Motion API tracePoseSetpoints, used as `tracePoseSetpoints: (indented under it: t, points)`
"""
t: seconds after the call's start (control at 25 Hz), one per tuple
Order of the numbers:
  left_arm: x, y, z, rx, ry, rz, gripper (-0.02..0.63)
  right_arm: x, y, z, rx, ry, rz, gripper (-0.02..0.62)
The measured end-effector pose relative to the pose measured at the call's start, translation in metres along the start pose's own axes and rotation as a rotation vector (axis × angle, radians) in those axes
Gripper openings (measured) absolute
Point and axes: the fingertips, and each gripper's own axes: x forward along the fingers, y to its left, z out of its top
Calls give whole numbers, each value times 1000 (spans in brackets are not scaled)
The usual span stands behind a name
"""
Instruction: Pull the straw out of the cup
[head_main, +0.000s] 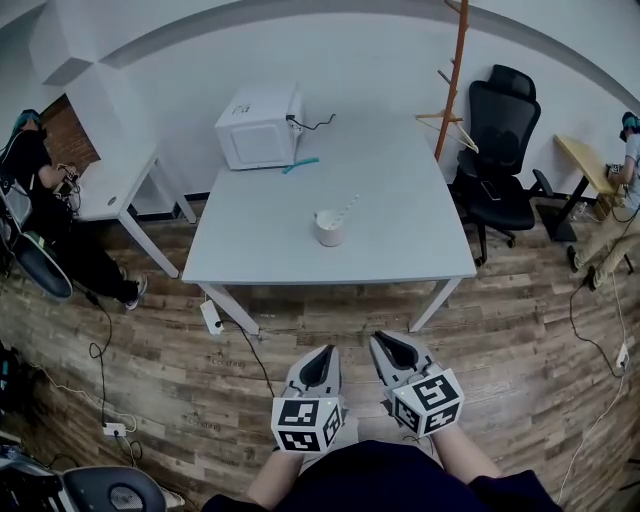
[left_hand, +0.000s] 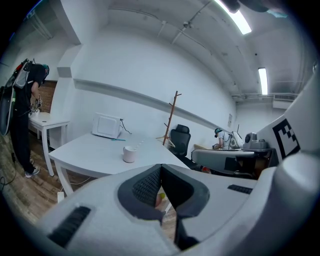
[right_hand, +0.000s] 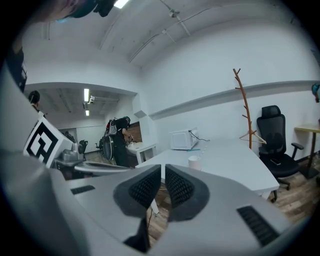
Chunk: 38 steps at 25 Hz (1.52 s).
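Straw: light, flimsy, crushable; pinch gently at upper end, above cup. Left tongs, right tongs closed, empty.

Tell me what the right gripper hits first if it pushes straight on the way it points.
Probably the near edge of the white table, short of the cup, though depth is unclear. The right gripper, jaws together and empty, hangs low over the wood floor; nothing stands before the table.
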Motion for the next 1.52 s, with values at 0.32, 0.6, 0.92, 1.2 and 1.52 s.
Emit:
tracePoseSetpoints:
  t: [0.32, 0.6, 0.92, 1.2, 1.52]
  points:
    - [37, 34, 12, 10, 10, -17, 15, 45, -13, 8, -3, -2, 3, 34]
    - [61, 63, 25, 11, 16, -30, 15, 89, -16, 17, 15, -1, 22, 34]
    - [81, 87, 32, 10, 33, -40, 15, 128, -24, 23, 18, 17, 10, 34]
    - [102, 101, 34, -2, 47, -23, 15, 152, -49, 30, 23, 23, -13, 34]
    - [144, 130, 48, -11, 49, 27, 15, 194, -90, 36, 63, 40, 4, 34]
